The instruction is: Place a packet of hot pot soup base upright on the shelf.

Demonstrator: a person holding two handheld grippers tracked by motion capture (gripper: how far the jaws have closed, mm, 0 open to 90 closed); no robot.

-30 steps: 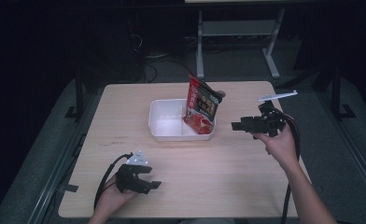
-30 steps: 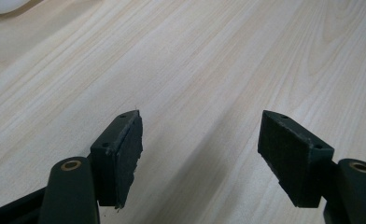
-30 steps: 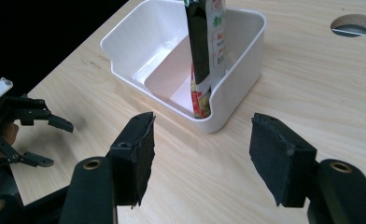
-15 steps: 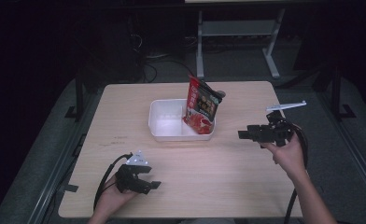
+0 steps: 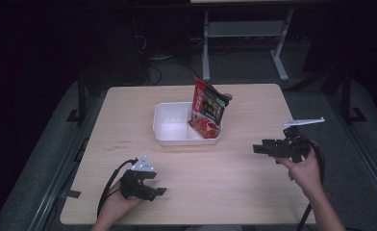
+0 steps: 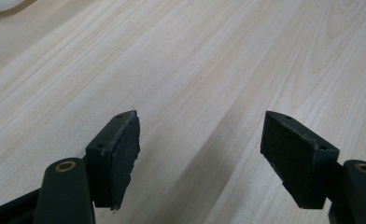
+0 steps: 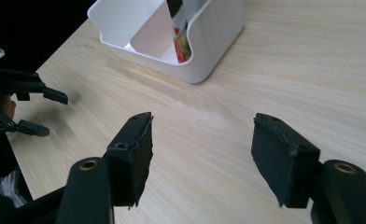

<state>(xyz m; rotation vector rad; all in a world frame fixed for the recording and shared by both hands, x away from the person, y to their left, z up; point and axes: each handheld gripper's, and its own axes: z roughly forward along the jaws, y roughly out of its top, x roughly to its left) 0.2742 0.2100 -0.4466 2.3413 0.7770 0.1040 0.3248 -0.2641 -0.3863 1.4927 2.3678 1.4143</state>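
The work in hand looks close to finished. The red snack packet (image 5: 207, 109) stands in the right-hand compartment of the white divided bin (image 5: 169, 126), which sits at the middle of the wooden table (image 5: 244, 178), toward its far side. Neither gripper holds anything. The right gripper (image 5: 259, 148) hangs over the right part of the table, well apart from the bin, its jaws spread wide with bare wood between them; the right gripper view shows the same gap, with the bin's corner farther off. The left gripper (image 5: 158, 191) rests low near the front left edge, jaws also standing wide over bare tabletop. My judgement is that the placing step is done and little is left beyond perhaps seating the packet lower, since it stands well above the rim.

The packet is a glossy pouch, red with a dark band and printed food pictures, leaning slightly to the left against the divider. Its top edge looks folded or crumpled, though at this distance I cannot be sure whether it is torn open or sealed. The bin's left compartment appears empty. In the right gripper view a strip of the packet (image 7: 180, 44) shows behind the divider
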